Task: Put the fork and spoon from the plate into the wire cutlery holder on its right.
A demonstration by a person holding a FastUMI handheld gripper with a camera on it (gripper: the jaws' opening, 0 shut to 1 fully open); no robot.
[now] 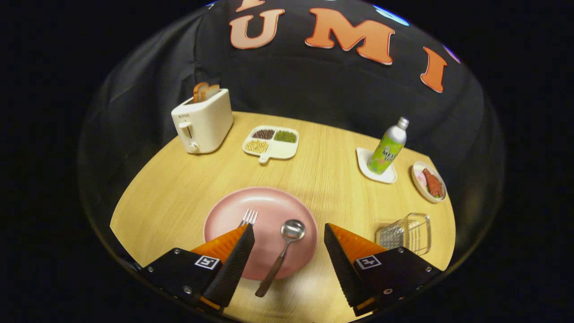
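Fingers of our gripper are spreading wide, holding nothing, and we're hovering over the pink plate. Between them the spoon is lying, its handle hanging over the near rim; the fork is peeking past the left finger. Off right, the wire cutlery holder is waiting, seemingly empty. We're judging nothing moved yet.

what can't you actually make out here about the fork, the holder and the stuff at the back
- Fork, gripper view: tines show on the pink plate; one finger of the open gripper covers the handle.
- Wire cutlery holder: its near base is hidden behind the other finger.
- Small dish beyond it: the reddish food is too small to identify.
- Toaster: lettering too small to read.
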